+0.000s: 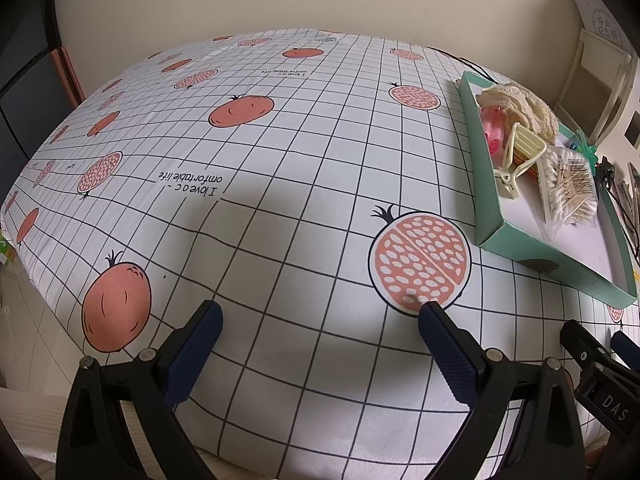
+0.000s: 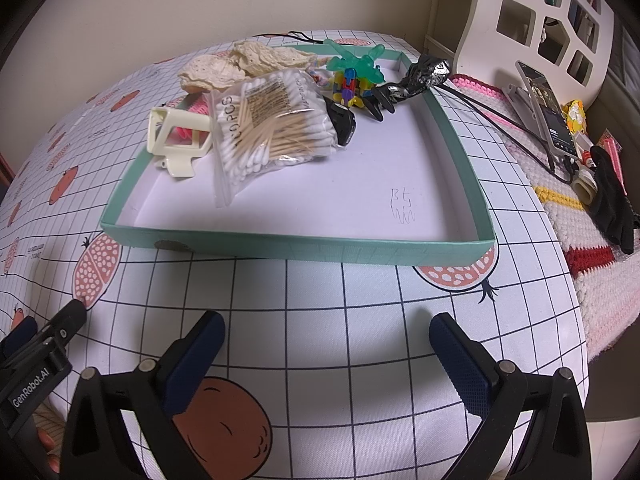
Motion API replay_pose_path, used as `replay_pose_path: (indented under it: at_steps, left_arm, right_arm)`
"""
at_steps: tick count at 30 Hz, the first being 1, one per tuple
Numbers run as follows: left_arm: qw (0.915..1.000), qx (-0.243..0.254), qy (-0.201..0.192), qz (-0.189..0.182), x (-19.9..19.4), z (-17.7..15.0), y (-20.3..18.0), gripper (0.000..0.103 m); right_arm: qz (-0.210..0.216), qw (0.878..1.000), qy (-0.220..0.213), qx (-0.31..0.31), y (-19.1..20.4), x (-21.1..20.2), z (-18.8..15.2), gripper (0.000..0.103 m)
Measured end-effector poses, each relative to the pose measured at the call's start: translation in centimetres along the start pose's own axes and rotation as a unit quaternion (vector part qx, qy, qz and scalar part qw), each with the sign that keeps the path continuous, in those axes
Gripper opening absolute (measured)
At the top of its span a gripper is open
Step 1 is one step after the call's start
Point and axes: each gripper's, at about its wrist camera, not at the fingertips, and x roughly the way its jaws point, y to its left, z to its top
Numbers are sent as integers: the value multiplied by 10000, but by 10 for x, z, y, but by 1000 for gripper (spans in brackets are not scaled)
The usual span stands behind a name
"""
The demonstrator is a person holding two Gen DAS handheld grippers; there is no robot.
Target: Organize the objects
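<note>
A shallow mint-green box [image 2: 304,245] stands on the table; it also shows at the right of the left wrist view [image 1: 486,184]. In it lie a bag of cotton swabs [image 2: 276,120], a cream hair claw [image 2: 176,140], cream lace [image 2: 240,64], a pink item [image 2: 188,132], a green and multicoloured toy [image 2: 352,76], a black clip [image 2: 384,100] and a black object [image 2: 342,122]. My left gripper [image 1: 320,320] is open and empty over the cloth, left of the box. My right gripper [image 2: 326,332] is open and empty just in front of the box.
The table has a white grid cloth with pomegranate prints [image 1: 418,260]. Right of the box are black cables [image 2: 500,120], a phone on a stand [image 2: 548,108], a black glove [image 2: 612,204], small packets [image 2: 576,116] and a crocheted mat [image 2: 592,240]. A white chair [image 2: 540,12] stands behind.
</note>
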Motion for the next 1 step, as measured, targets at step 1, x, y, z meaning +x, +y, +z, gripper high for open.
replay_pose_path:
  at_steps: [1]
  left_arm:
    - [10000,1,0,-1,0,0,0,99]
  right_arm:
    - [0,10000,0,0,0,0,0,103]
